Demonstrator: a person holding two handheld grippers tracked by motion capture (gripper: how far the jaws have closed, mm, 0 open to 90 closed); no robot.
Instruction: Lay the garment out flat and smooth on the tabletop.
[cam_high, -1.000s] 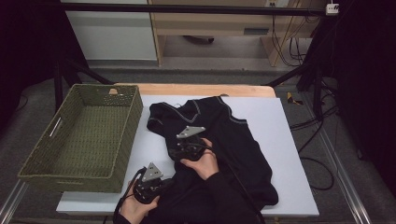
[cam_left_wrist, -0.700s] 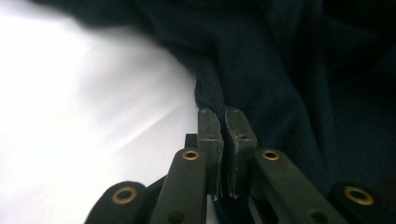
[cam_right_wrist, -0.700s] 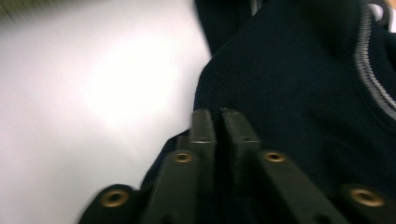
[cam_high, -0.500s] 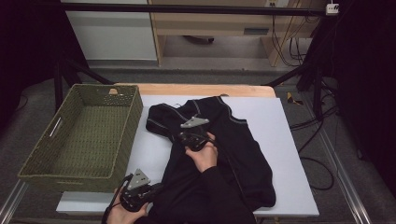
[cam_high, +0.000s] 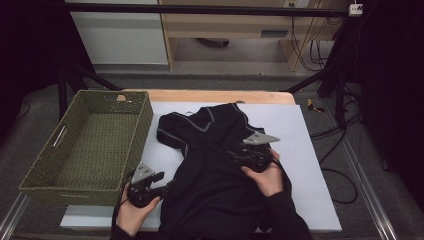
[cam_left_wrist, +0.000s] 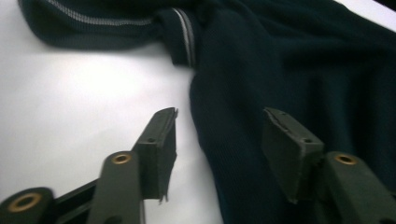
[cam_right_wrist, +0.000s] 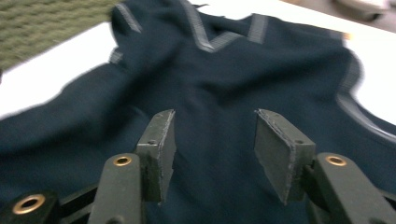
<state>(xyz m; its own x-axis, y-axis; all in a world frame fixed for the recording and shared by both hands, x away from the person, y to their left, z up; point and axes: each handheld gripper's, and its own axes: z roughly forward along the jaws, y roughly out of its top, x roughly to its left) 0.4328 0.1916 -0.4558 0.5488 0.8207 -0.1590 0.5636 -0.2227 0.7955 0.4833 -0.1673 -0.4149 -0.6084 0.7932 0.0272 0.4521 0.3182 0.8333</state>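
Left gripper (cam_high: 167, 188): sat low in the lower left of the high view, held in the left hand (cam_high: 131, 212). Its jaws had just been opening and stood apart. In the left gripper view they straddled the garment's edge, pinching nothing.

Right gripper (cam_high: 235, 154): lay right of centre in the high view, the right hand (cam_high: 267, 175) beneath it. Its jaws had just been opening too, spread over the cloth with nothing gripped. The right gripper view was blurred.

Garment (cam_high: 215, 170): a dark navy top with pale striped trim, spread from the centre of the high view down to the bottom edge. A sleeve reached toward the upper left. In the right gripper view (cam_right_wrist: 233, 84) a striped V neckline showed near the top of the frame.

White sheet (cam_high: 305, 150): lay under the garment, bare at the right and in the lower left.

Basket (cam_high: 145, 120): green and woven, at the left of the high view, just beside the garment's sleeve. I saw nothing inside but its woven floor.

Table (cam_high: 210, 96): a wooden strip showed past the sheet's far edge.

Beyond: a black frame bar (cam_high: 200, 9) ran along the top, cables (cam_high: 305, 47) hung at the upper right, and more trailed on the floor at the right.
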